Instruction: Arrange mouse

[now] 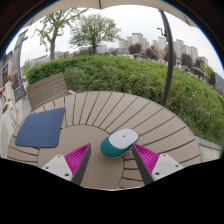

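A teal and white mouse (119,142) lies on the round slatted wooden table (90,110), just ahead of my gripper (112,160) and slightly toward the right finger. A dark blue mouse pad (41,127) lies flat on the table to the left, well apart from the mouse. My gripper is open, its pink pads (77,157) spread wide, with nothing between them; the mouse's near end sits just beyond the fingertips.
A wooden bench (45,90) stands at the table's far left. A dark pole (167,62) rises at the table's right rear. A green hedge (110,70) runs behind, with trees and buildings beyond.
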Demonstrator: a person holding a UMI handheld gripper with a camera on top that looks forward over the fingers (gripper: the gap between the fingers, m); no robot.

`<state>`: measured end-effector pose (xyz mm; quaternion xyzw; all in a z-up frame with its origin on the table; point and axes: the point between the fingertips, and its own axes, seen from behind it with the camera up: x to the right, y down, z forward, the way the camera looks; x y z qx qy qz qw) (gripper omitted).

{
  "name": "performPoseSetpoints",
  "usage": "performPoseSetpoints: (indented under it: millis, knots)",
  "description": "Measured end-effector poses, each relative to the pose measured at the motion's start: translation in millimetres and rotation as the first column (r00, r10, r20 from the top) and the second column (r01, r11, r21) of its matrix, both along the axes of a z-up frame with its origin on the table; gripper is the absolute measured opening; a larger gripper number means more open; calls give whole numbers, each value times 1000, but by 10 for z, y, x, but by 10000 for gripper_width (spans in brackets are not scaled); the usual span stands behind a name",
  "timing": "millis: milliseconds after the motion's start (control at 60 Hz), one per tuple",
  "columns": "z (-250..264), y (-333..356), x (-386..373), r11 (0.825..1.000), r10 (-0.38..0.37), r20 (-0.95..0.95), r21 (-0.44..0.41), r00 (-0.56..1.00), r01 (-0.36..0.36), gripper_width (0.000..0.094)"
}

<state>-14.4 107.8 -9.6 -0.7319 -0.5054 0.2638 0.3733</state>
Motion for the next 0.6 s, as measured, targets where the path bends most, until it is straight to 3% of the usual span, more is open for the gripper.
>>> performPoseSetpoints:
  millis: [317,500,600]
  knots:
    - [-59,21,-575,998,69,4,-14,998,-69,826]
    - [-63,99,-666,999,53,10,1,999,-53,809]
    - [-59,105,-677,998,55,6,13,998,-55,703]
